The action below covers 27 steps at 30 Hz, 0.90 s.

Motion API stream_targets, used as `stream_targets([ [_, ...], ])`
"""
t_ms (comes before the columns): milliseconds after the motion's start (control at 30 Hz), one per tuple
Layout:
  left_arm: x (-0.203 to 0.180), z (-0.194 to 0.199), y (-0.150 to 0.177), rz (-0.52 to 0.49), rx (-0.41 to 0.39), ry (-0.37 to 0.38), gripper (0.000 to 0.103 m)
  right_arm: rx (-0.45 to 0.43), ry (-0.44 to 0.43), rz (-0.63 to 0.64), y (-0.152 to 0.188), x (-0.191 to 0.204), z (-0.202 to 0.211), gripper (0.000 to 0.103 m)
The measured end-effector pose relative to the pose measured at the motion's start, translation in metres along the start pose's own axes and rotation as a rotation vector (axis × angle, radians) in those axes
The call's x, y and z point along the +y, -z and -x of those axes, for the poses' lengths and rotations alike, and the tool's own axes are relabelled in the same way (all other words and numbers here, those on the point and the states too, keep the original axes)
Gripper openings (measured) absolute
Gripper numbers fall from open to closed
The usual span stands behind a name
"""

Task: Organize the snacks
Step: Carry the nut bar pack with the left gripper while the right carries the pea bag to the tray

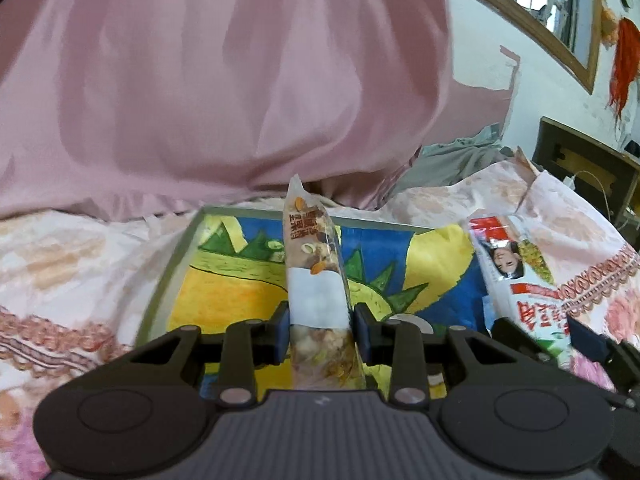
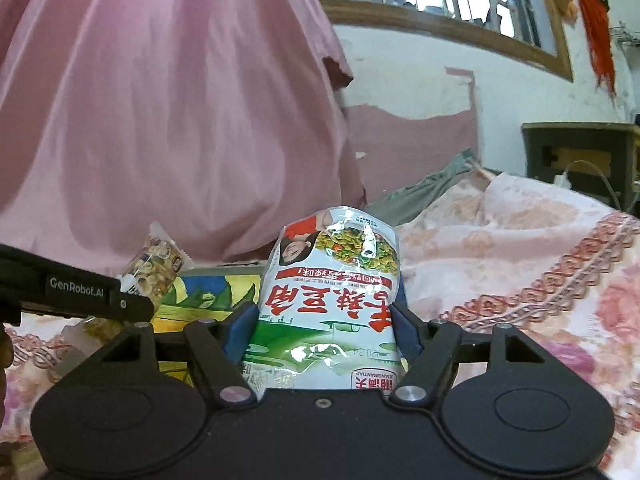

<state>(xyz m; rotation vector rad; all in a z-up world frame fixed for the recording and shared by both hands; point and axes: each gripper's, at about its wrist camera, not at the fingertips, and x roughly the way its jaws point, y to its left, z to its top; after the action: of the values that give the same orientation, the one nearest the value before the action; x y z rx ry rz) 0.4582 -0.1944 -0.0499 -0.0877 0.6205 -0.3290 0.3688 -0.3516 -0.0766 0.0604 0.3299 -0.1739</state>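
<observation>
While the left gripper (image 1: 322, 330) pinches a nut-mix packet (image 1: 316, 264) and the right gripper (image 2: 324, 334) clamps a green-pea bag (image 2: 334, 300) above the painted tray (image 1: 240, 272), neither snack is placed yet.

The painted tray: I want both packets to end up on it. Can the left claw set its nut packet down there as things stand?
Probably yes. The left claw grips the nut packet right over the painted tray, whose surface below looks bare.

We read "GenRobot.AI", white letters on black gripper arm (image 2: 76, 294). "XIANGMANTIAN" on white-green crinkly snack bag (image 2: 332, 312), upside down; its red characters unclear.
</observation>
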Motion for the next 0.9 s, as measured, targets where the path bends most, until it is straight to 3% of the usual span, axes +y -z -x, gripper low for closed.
stream_targets([
  [267, 0.007, -0.048, 0.009, 0.057, 0.057, 0.011, 0.034, 0.072, -0.057, -0.033, 0.023, -0.006, -0.042, 0.073],
  [633, 0.003, -0.061, 0.019, 0.038, 0.097, -0.015, 0.034, 0.186, -0.059, -0.075, 0.027, -0.015, -0.063, 0.078],
  [700, 0.003, -0.059, 0.021, 0.035, 0.105, -0.031, 0.036, 0.198, -0.061, -0.087, 0.027, -0.017, -0.063, 0.081],
  [767, 0.004, -0.056, 0.022, 0.043, 0.110, -0.040, 0.047, 0.206, -0.065, -0.081, 0.027, -0.017, -0.063, 0.084],
  [900, 0.010, -0.045, 0.020, 0.076, 0.113, -0.047, 0.056, 0.216, -0.073, -0.078, 0.020, -0.017, -0.056, 0.092],
])
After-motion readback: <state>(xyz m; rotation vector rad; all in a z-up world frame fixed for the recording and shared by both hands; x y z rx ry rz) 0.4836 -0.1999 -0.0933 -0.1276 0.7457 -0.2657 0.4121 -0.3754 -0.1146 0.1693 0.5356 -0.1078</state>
